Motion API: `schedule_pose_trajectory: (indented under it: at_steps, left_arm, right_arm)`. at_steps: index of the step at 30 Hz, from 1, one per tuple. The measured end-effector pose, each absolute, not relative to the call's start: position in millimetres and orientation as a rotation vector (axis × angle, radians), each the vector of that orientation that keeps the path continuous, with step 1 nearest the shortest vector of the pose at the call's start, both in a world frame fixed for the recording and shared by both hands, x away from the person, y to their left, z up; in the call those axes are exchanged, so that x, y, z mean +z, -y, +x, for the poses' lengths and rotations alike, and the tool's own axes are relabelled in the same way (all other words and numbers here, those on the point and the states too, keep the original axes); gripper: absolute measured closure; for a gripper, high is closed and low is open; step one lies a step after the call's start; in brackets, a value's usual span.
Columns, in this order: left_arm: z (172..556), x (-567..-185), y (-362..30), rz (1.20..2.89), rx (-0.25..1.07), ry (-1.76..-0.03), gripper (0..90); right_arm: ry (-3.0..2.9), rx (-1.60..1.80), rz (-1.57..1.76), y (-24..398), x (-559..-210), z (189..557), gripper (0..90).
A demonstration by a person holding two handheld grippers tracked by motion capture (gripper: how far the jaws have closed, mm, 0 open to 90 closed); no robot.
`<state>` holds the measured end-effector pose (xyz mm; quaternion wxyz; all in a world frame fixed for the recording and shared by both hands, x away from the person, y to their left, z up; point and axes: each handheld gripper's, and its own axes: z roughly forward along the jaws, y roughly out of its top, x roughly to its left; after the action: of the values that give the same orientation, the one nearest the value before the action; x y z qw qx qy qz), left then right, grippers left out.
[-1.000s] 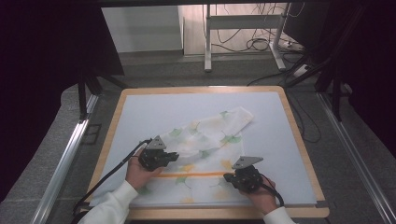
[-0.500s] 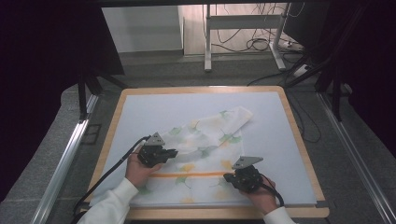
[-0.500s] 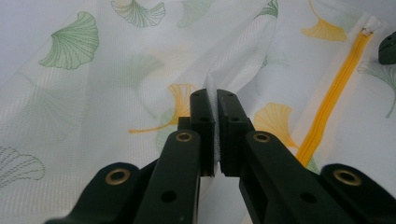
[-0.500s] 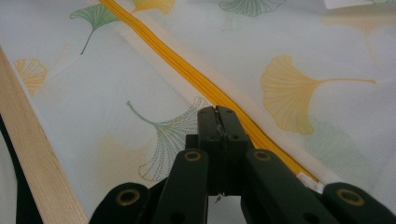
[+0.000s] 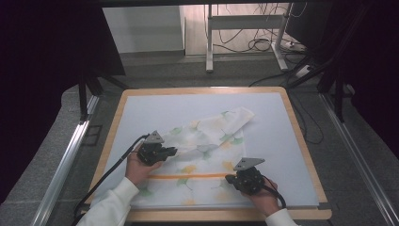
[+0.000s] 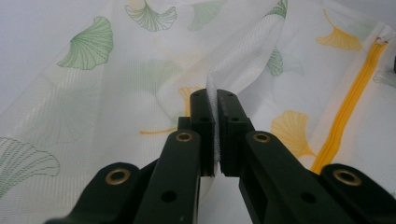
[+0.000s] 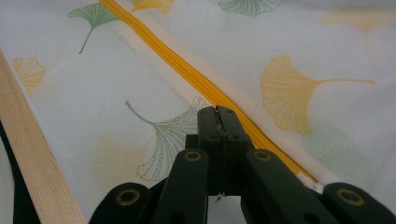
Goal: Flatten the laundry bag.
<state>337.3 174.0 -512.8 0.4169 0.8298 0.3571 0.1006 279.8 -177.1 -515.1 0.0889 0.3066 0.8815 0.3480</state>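
1. Since a second ago, the left gripper (image 5: pixel 170 151) has slid a little toward the far side of the table, and the mesh bag's (image 5: pixel 207 141) bunched far end has shifted a bit with it
2. Its jaws are squeezed tight on a raised fold of the white bag with the leaf prints
3. The right gripper (image 5: pixel 228 179) has stayed put, its jaws pinched shut on something small at the orange zipper (image 5: pixel 188 176)
4. The bag lies on the pale table mat (image 5: pixel 277 122), near the front wooden edge (image 5: pixel 226 215)

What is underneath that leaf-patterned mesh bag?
The mesh bag lies on a pale mat set in a wooden-edged board. Whatever sits beneath the mat, or inside the bag, is covered.
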Motion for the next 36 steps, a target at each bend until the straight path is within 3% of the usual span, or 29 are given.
schedule_pose_trajectory:
  at_steps: [36]
  left_arm:
    - [363.4,-507.5,-203.7,1.997,0.293,-1.003,87.1]
  right_arm:
    - [-2.658,0.992,0.94,176.8,-520.0,281.8,89.1]
